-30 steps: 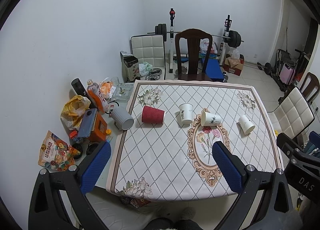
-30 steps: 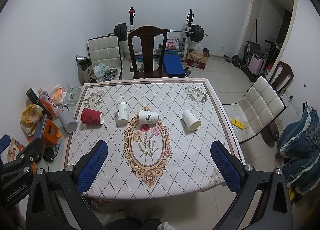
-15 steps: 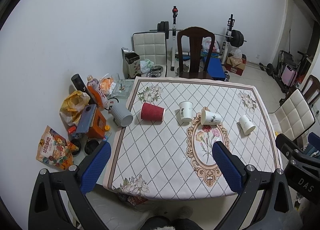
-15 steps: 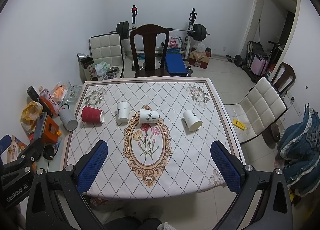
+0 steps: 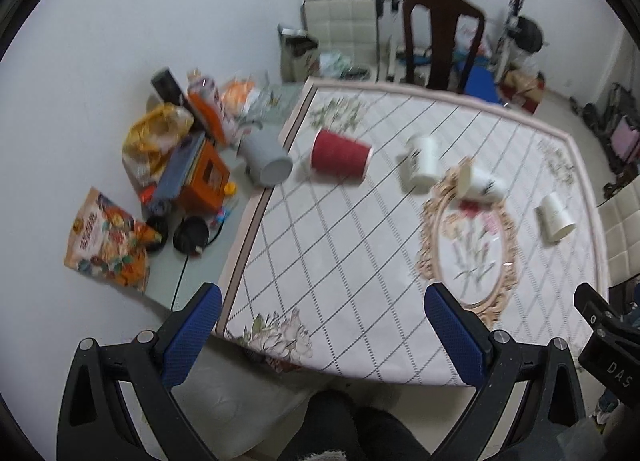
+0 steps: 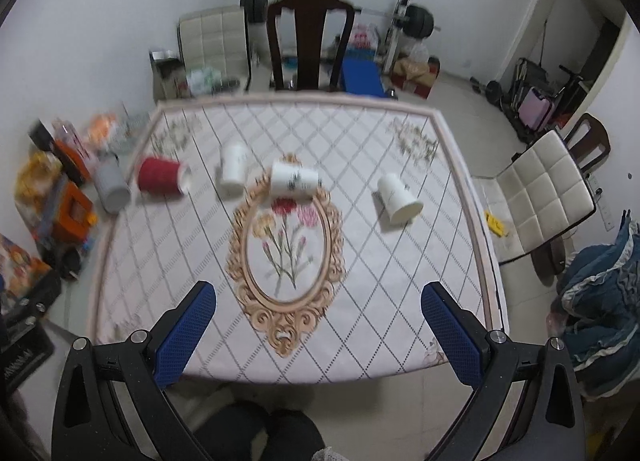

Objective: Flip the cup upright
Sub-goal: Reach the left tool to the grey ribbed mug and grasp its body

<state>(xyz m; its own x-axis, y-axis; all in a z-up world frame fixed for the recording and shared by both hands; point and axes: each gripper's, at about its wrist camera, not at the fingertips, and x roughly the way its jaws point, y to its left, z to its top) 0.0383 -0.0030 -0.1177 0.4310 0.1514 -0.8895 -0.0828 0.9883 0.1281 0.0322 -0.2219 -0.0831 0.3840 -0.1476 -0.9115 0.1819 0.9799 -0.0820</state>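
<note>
Nearest, the left tongs (image 5: 320, 327) and right tongs (image 6: 316, 325) hang above the near edge of the surface (image 6: 400, 261), both spread wide and holding nothing. Beyond lie five cups on their sides in a loose row: grey cup (image 5: 266, 161), red cup (image 5: 340, 157), then three white cups (image 6: 234, 169) (image 6: 294, 181) (image 6: 398, 199). Risk: a tipped paper cup may roll or crush if pinched off-centre; the grey cup lies beside clutter (image 5: 192, 169).

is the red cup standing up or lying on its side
On its side: the red cup lies on the tablecloth, rim facing right.
</note>
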